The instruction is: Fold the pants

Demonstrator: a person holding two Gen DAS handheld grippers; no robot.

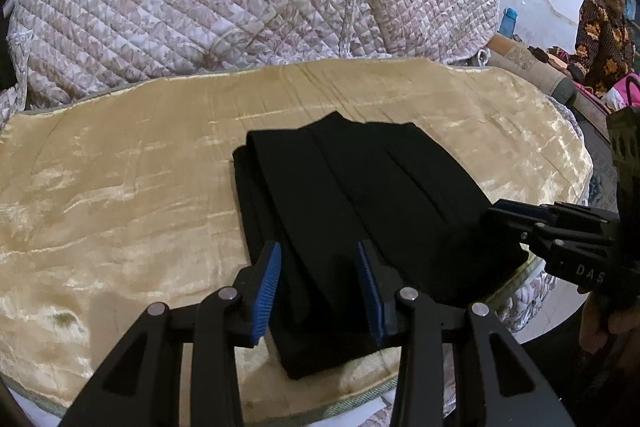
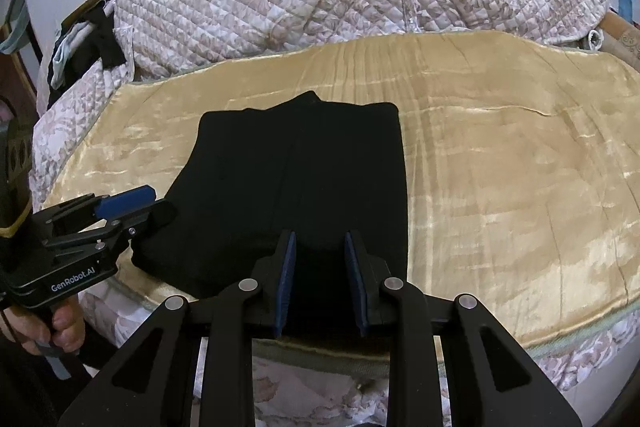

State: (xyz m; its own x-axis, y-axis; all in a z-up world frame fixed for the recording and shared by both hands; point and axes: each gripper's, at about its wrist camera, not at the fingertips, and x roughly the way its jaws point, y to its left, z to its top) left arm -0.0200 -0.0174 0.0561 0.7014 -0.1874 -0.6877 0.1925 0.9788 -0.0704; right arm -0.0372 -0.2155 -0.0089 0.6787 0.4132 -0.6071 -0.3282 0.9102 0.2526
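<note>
Left wrist view: the left tool (image 1: 320,291) is spread, its blue pads apart over the near end of the folded black pants (image 1: 352,195), not pinching them. The pants lie on a golden bed cover (image 1: 120,187), near its near edge; wide bare cover opens to the left and far. The right tool (image 1: 516,217) shows at the right, marked "DAS".

Right wrist view: the right tool (image 2: 320,283) is spread over the pants' (image 2: 296,179) near edge. Bare cover (image 2: 500,187) stretches right. The left tool (image 2: 132,205) reads "GenRobot.AI".
</note>
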